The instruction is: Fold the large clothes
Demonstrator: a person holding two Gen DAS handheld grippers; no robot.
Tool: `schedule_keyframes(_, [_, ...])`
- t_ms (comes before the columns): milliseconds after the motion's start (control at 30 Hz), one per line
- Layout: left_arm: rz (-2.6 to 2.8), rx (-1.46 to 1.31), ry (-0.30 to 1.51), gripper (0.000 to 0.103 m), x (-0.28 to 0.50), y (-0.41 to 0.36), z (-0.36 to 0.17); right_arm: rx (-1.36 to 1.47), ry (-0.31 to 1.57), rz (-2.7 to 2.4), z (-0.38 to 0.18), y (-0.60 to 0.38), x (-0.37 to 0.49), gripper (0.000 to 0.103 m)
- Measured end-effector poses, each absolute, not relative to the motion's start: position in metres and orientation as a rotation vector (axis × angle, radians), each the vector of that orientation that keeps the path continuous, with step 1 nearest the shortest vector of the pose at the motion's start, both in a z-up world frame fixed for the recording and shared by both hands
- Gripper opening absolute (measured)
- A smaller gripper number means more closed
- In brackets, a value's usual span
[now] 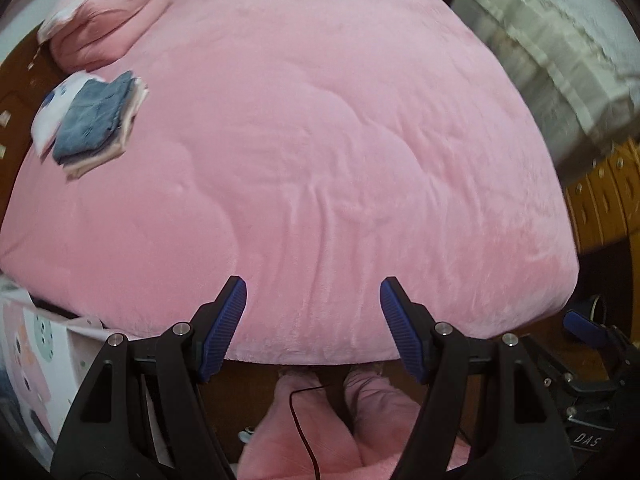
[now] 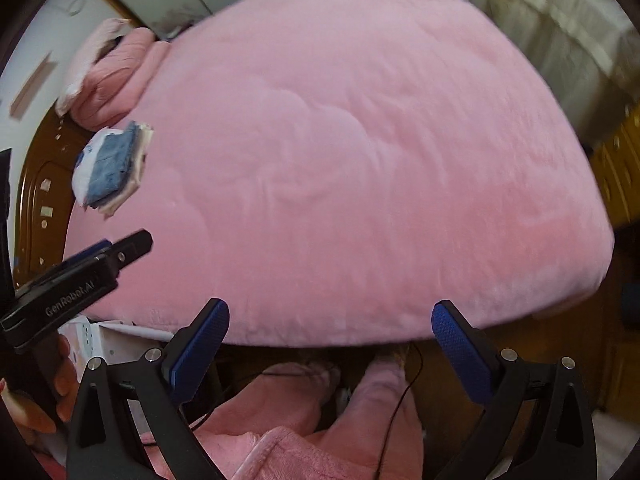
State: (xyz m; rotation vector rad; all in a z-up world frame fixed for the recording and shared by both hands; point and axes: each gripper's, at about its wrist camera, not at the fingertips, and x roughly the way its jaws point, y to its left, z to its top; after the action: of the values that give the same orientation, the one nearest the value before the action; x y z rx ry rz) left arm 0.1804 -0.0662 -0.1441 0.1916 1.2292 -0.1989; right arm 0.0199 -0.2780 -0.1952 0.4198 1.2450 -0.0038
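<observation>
"GenRobot.AI" on left gripper (image 2: 120,248) body; "DAS" on right gripper (image 1: 580,324) body

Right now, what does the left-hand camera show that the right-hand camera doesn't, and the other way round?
Only the left wrist view shows the patterned white fabric at its lower left edge, and the right gripper from the side at the far right.

Only the right wrist view shows the person's hand holding the left gripper.

Both show the pink bed cover, the folded stack topped with denim near its left edge, the pink pillows beyond, and open, empty fingers.
</observation>
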Motion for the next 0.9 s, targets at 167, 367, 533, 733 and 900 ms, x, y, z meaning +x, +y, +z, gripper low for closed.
schedule_keyframes(167, [-0.176,0.213,1.111,0.067,0.166,-0.054,-0.118,0.406,1.157,-0.005,-0.159,-0.266,0.024,0.102])
schedule_keyframes(367, [-0.184,0.219,1.021,0.073,0.164,-0.043,-0.098,0.387,1.069,-0.059,-0.123,-0.253,0.03,0.102])
schedule_keyframes(533, [-0.181,0.163,1.025,0.074,0.174,-0.024,-0.095,0.298,1.057,-0.062,-0.108,-0.233,0.044,0.102])
schedule_keyframes(733, [-0.16,0.154,1.023,0.083,0.179,-0.02,-0.1,0.263,1.004,-0.056,-0.086,-0.218,0.042,0.103])
schedule_keyframes(900, [-0.149,0.144,1.011,0.102,0.178,-0.022,-0.099,0.226,0.968,-0.059,-0.067,-0.211,0.04,0.103])
